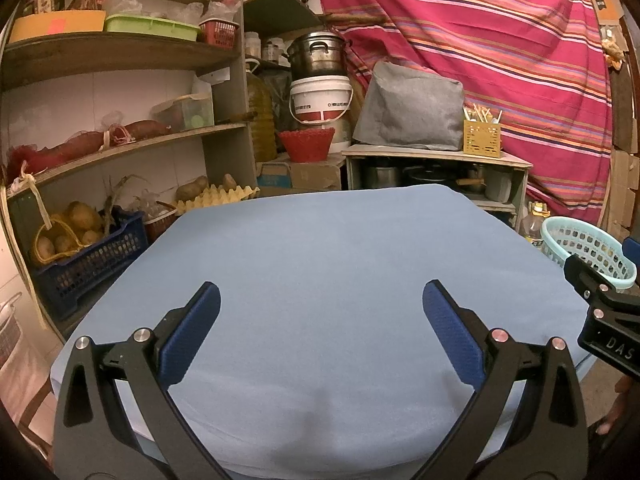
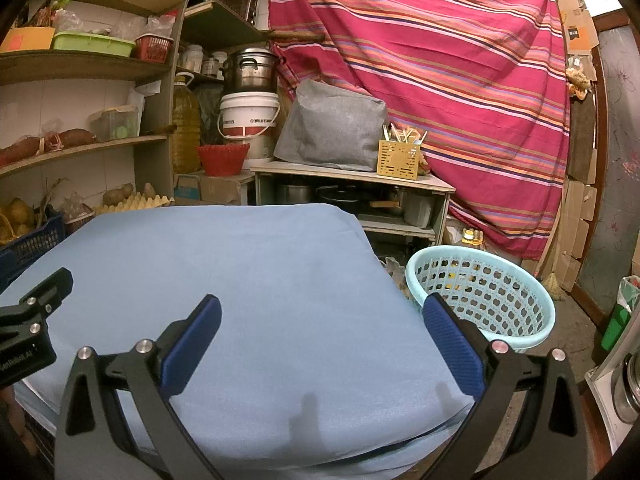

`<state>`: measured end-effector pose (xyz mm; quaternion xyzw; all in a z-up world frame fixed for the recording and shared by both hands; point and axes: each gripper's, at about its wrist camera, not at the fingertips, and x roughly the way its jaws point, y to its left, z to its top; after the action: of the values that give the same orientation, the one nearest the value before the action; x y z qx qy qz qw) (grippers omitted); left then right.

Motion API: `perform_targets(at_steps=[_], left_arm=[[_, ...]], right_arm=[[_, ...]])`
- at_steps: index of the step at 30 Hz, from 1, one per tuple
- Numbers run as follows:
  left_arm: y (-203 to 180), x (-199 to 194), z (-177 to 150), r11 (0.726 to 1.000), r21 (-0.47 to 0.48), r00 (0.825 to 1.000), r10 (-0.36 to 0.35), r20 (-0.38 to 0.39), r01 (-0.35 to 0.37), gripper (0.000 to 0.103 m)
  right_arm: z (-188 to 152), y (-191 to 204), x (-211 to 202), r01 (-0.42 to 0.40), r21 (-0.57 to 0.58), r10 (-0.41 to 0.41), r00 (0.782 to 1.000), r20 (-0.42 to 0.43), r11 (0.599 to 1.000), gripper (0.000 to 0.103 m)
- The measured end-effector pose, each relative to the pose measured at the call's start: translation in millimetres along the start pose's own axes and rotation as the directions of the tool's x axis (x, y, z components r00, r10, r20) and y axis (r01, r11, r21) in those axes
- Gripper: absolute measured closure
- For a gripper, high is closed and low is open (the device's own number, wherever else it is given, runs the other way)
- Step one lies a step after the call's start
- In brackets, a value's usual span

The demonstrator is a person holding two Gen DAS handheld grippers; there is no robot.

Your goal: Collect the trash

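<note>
No trash shows on the blue-clothed worktop (image 1: 320, 280), so I judge the step is searching, or the task is near done; sweep both cameras along the edges before reaching. From the left: the left gripper (image 1: 320, 308) hovers with jaws released and empty, its pads ribbed blue rubber on black arms; the cloth is smooth and matte; the right gripper (image 2: 320, 320) likewise gapes empty; the pale perforated plastic basket (image 2: 480, 300), round, stands on the floor just beside the worktop's right edge.
</note>
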<state>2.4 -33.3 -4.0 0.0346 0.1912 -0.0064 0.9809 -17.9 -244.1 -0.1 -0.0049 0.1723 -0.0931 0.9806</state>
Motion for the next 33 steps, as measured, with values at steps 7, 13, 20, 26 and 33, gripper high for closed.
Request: perform_targets(at_steps=[7,13,20,26,33], left_arm=[[-2.6,-1.1,-1.3,1.0,0.001,1.0,0.001,0.0,-0.001,0.005],[-2.5,-0.9,-1.4,1.0,0.003,1.0,0.001,0.0,-0.001,0.005],[-2.5,-0.9,-1.3,1.0,0.002,1.0,0.0,-0.001,0.0,0.005],[-2.0,-1.3,-1.2,1.0,0.002,1.0,0.001,0.0,-0.001,0.005],[-2.5,-1.3,-1.2,1.0,0.003,1.0,0.001,-0.001,-0.001,0.005]], right_arm=[[0.6,0.3,0.5,0.0,0.0,0.0,1.0,-0.001,1.0,0.004],[1.0,-0.2,0.5,0.0,-0.001,0.0,1.0,-0.001,1.0,0.004],[1.4,-0.6,0.3,-0.001,-0.001,0.001,1.0,-0.002,1.0,0.004],[1.8,-1.0,0.3,-0.002,-0.001,0.002,1.0,-0.003,1.0,0.004],[2.1,-0.6,0.5,-0.001,-0.001,0.001,1.0,-0.003,1.0,0.004]])
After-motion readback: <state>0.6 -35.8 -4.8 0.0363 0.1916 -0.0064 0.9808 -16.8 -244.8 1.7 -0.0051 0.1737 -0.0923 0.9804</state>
